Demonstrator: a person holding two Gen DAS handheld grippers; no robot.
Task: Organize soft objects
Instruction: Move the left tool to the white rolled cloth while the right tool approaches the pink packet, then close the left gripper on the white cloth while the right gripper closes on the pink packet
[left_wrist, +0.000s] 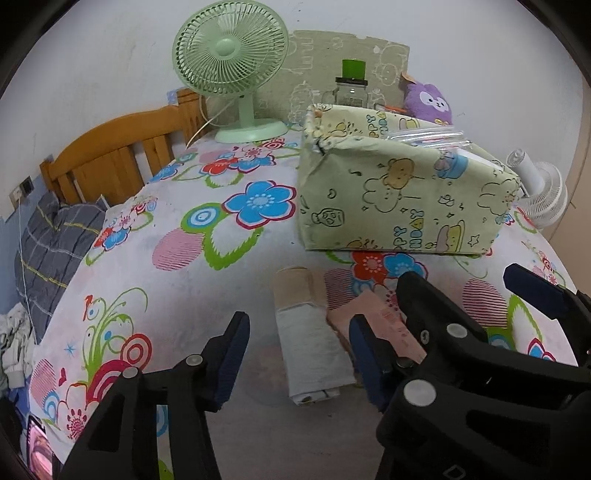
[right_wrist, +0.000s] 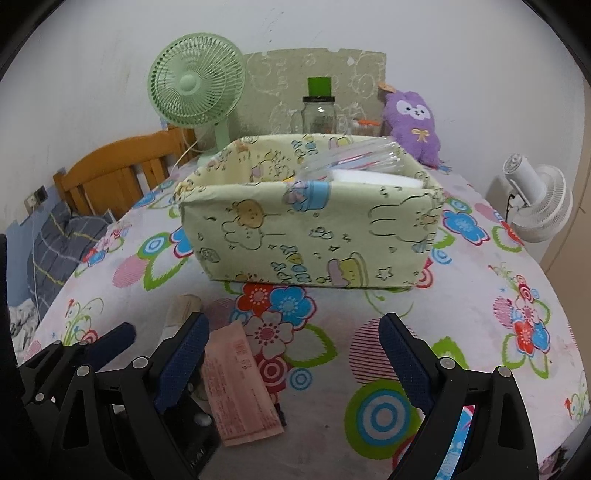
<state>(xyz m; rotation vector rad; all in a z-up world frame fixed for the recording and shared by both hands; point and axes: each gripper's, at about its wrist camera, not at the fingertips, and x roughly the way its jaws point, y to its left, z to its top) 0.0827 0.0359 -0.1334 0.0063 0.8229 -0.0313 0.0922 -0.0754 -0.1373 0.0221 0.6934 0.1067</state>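
The left tongs (left_wrist: 299, 354) are standing wide open low in the left wrist view, holding nothing, and a folded grey-white cloth (left_wrist: 312, 350) with a beige end is lying on the bench between their blue pads, at the lower centre of the frame. The right tongs (right_wrist: 295, 362) are also open and empty in the lower part of the right wrist view, hovering over the flowered bench cover (right_wrist: 480, 295). A pink flat packet (right_wrist: 236, 387) is lying just beside the left pad of the right tongs, at the lower left of that frame, and it seems to be touching the cloth's right edge in the left view. Beyond both, in the centre of the frames, the fabric storage box (right_wrist: 314, 236) is sitting, already holding a clear plastic bag (right_wrist: 351, 155) and something white. Behind it, at the top, a green fan (right_wrist: 192, 88), a glass jar (right_wrist: 319, 110) and a purple plush toy (right_wrist: 413, 122) are standing by the wall. In my judgement the next step is closing on the cloth. The risk is that the pads are catching only the top layer, so the fold is opening while lifting. Also, both tongs are working very near each other, so they could be bumping or dragging the packet.
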